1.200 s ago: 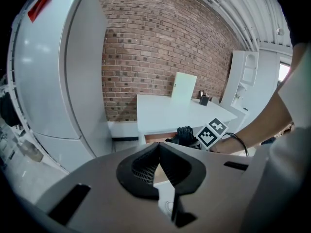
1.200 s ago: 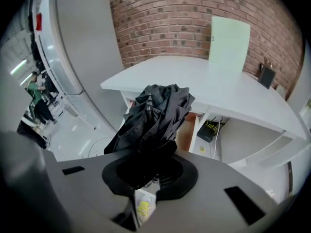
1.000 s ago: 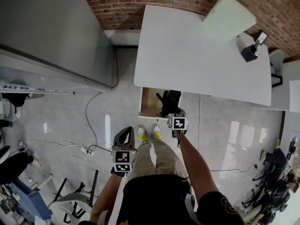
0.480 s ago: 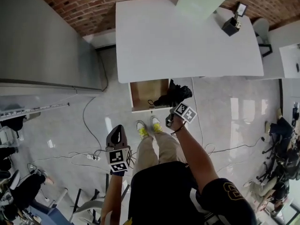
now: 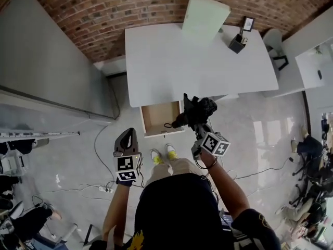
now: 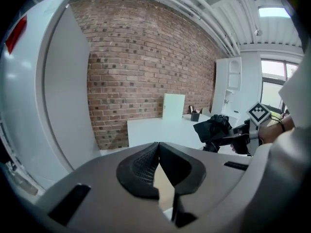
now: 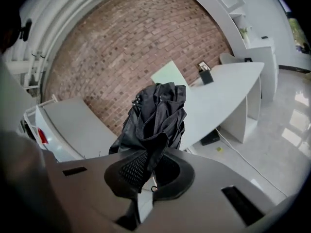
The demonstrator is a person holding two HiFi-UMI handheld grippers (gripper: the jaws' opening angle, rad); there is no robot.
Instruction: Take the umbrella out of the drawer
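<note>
A black folded umbrella [image 5: 195, 112] hangs in the air beside the front edge of the white table [image 5: 197, 61], clear of the open wooden drawer [image 5: 156, 119]. My right gripper [image 5: 200, 130] is shut on its lower end; in the right gripper view the black fabric [image 7: 156, 114] rises from between the closed pads [image 7: 132, 168]. My left gripper [image 5: 126, 138] is held up to the left of the drawer, shut with nothing in it [image 6: 158, 153]. The left gripper view shows the umbrella [image 6: 214, 127] off to the right.
A pale green panel [image 5: 205, 13] and a black pen holder [image 5: 238, 42] stand on the table by the brick wall. A grey cabinet [image 5: 52, 72] fills the left. Cables [image 5: 101, 151] and a power strip lie on the floor. My yellow shoes [image 5: 162, 154] stand before the drawer.
My right gripper has risen and rolled, lifting the umbrella up out of the drawer to table height. My left gripper has also come up, still shut.
</note>
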